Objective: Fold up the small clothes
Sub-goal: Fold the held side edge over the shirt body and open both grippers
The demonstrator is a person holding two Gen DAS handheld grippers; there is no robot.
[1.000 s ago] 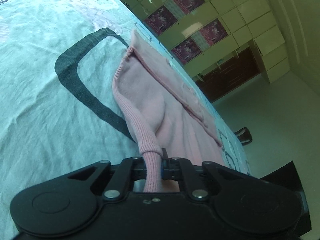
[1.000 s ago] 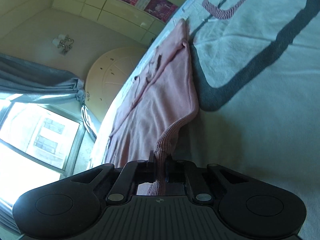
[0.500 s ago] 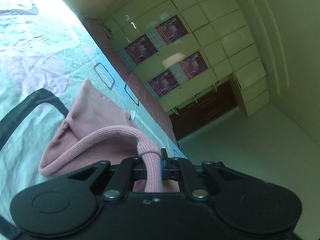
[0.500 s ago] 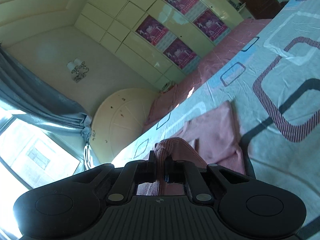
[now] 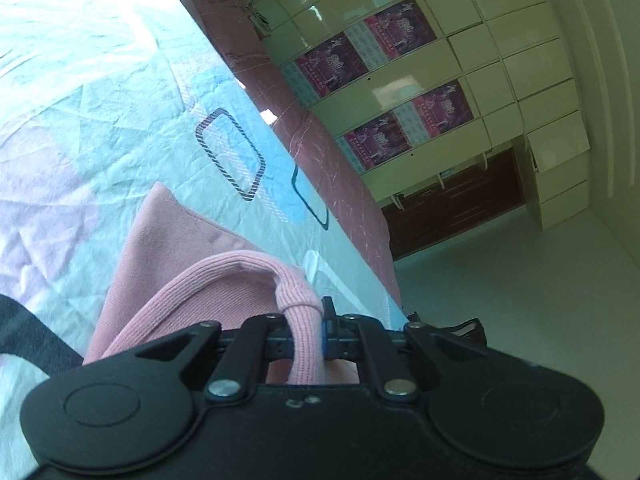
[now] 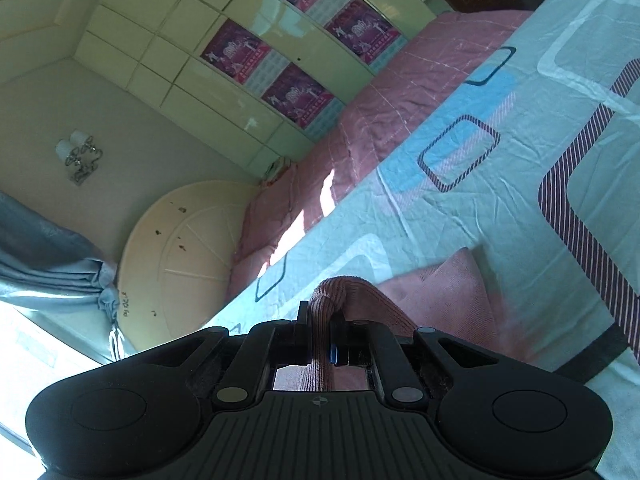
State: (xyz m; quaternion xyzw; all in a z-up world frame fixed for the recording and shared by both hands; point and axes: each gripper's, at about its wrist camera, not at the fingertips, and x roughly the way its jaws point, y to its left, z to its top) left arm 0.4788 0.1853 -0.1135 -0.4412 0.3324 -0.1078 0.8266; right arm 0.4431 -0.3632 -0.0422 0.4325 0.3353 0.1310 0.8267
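A small pink knit garment [image 5: 172,264] lies on the patterned bed sheet [image 5: 80,120], doubled over on itself. My left gripper [image 5: 308,332] is shut on its ribbed hem, which bunches up between the pads. In the right wrist view the same pink garment [image 6: 448,292] spreads out to the right on the sheet [image 6: 520,128], and my right gripper [image 6: 320,336] is shut on another part of the ribbed hem. The rest of the garment under both grippers is hidden by their black bodies.
A dusty pink quilt [image 6: 400,92] runs along the far side of the bed. Behind it stands a cream wardrobe with purple posters [image 5: 380,60]. A round headboard [image 6: 180,256] and grey curtain [image 6: 44,264] are at the left; bare floor [image 5: 520,300] lies beyond the bed edge.
Both grippers have carried the ribbed hem forward across the bed over the garment. The long stretch of pink cloth ahead has shortened to a small folded patch, and the wardrobe wall looms larger.
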